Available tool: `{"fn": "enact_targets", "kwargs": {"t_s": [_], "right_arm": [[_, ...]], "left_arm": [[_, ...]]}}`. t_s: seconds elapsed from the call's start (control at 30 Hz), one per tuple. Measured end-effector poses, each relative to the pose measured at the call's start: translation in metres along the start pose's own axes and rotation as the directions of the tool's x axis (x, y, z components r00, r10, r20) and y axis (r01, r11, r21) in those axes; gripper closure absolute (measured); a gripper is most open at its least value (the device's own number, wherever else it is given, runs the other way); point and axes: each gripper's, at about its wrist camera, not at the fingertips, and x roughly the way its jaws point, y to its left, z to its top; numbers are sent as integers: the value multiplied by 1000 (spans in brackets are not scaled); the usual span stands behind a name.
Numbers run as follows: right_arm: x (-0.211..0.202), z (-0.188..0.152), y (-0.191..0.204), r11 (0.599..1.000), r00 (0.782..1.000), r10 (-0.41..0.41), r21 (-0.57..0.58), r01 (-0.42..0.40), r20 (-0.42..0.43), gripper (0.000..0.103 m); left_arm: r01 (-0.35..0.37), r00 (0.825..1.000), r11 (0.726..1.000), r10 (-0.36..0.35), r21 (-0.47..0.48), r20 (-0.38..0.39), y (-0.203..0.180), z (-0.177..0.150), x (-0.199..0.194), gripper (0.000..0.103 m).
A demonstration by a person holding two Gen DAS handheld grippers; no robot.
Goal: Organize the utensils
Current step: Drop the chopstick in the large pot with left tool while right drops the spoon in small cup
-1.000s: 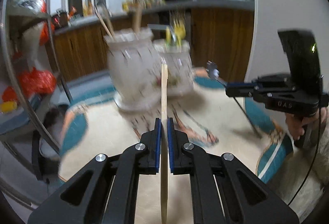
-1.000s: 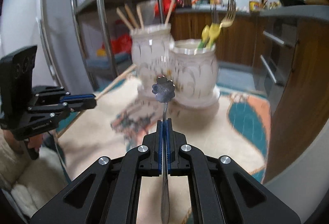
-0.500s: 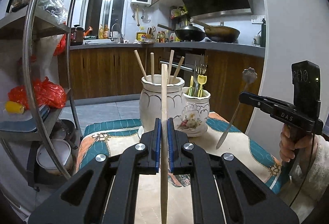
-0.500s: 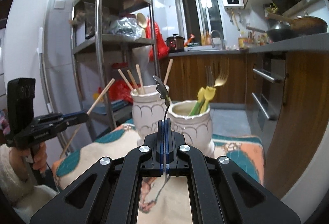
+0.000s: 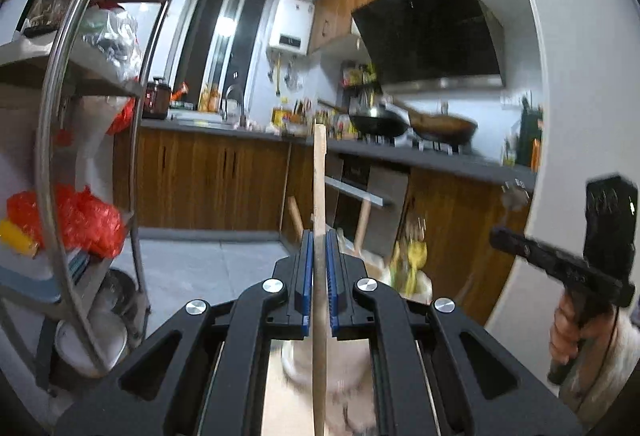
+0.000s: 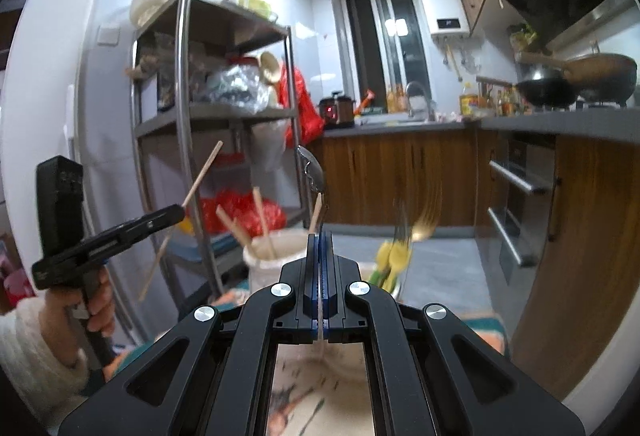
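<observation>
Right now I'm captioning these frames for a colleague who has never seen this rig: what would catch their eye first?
First, each wrist view's centre: the left gripper clamps an upright wooden chopstick, and the right gripper clamps a thin metal spoon with its bowl raised. Just beyond the fingers stand two pale ceramic jars: one with wooden chopsticks, one with yellow-handled utensils. The steel rack with a red bag fills the left side.

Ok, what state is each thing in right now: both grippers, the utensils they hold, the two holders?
Left gripper: shut on chopstick.
Chopstick: gripped, upright, not in a holder.
Right gripper: shut on spoon.
Spoon: gripped, bowl up, not in a holder.
Chopstick holder: standing, chopsticks inside.
Fork holder: blurred, yellow-handled utensils inside.
</observation>
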Motion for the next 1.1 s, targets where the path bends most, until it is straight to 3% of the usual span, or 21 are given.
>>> {"fn": "enact_targets", "kwargs": {"t_s": [0.17, 0.37, 0.57, 0.73, 0.83, 1.1], "right_arm": [[5, 22, -9, 999, 998, -3, 33, 1, 65, 101], [18, 38, -20, 999, 995, -8, 54, 2, 102, 101], [25, 37, -24, 999, 995, -20, 27, 18, 99, 101], [35, 34, -30, 999, 996, -23, 48, 19, 85, 101], [40, 30, -31, 998, 997, -23, 59, 18, 77, 101], [50, 28, -30, 998, 996, -34, 62, 29, 81, 101]], "left_arm": [[17, 997, 1000, -16, -11, 80, -2, 25, 34, 97], [63, 987, 996, -52, -68, 152, 0, 32, 65, 97], [21, 975, 995, 2, -98, 223, 9, 30, 66, 97], [11, 982, 992, 13, -124, 190, 23, 26, 77, 97], [40, 985, 991, -17, -127, 173, 22, 18, 84, 97], [115, 980, 992, -104, -60, 170, -12, 16, 101, 97]]}}
